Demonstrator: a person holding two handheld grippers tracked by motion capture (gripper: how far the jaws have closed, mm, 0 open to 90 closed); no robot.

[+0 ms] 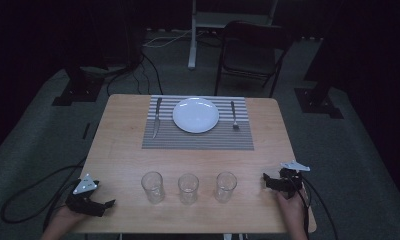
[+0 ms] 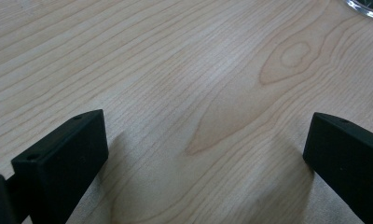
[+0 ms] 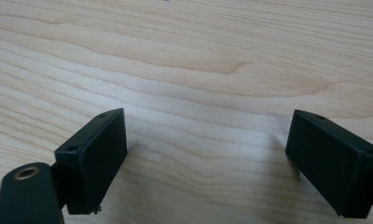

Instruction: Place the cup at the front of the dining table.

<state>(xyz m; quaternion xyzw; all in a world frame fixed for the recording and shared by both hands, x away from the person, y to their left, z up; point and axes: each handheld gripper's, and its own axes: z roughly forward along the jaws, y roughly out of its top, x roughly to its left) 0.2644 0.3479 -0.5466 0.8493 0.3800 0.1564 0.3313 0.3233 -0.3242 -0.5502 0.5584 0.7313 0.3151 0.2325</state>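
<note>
dark room around the work area, grey floor, a folding chair [image 1: 248,50] and stand legs beyond the far edge. wooden table [image 1: 118,150] lit in the middle, pale grain clear in both gripper views.

far half of table: striped placemat [image 1: 198,140] laid square to the far edge. white plate [image 1: 196,114] centred on it, bare. knife [image 1: 157,117] on the mat to the plate's left, fork [image 1: 234,116] to its right, both lying along the mat, apart from the plate. place setting looks complete as it lies.

near half: three clear glasses in a row, upright, apart from one another — left glass [image 1: 152,187], middle glass [image 1: 188,188], right glass [image 1: 225,186]. all look empty, as far as the dim light allows. none on the mat yet.

left gripper [image 1: 107,205] resting low at the near left corner, jaws spread wide, nothing between them but bare wood; a sliver of glass base sits at the top right of its own view. left glass is near it, not touching.

right gripper [image 1: 266,181] at the near right edge, jaws likewise wide apart and empty, pointing toward the right glass, near but clear of it.

judgement: work on the glasses not begun. both grippers parked, no contact with anything. likely remaining: pick up a glass and carry it toward the setting; all of that is still to do.
</note>
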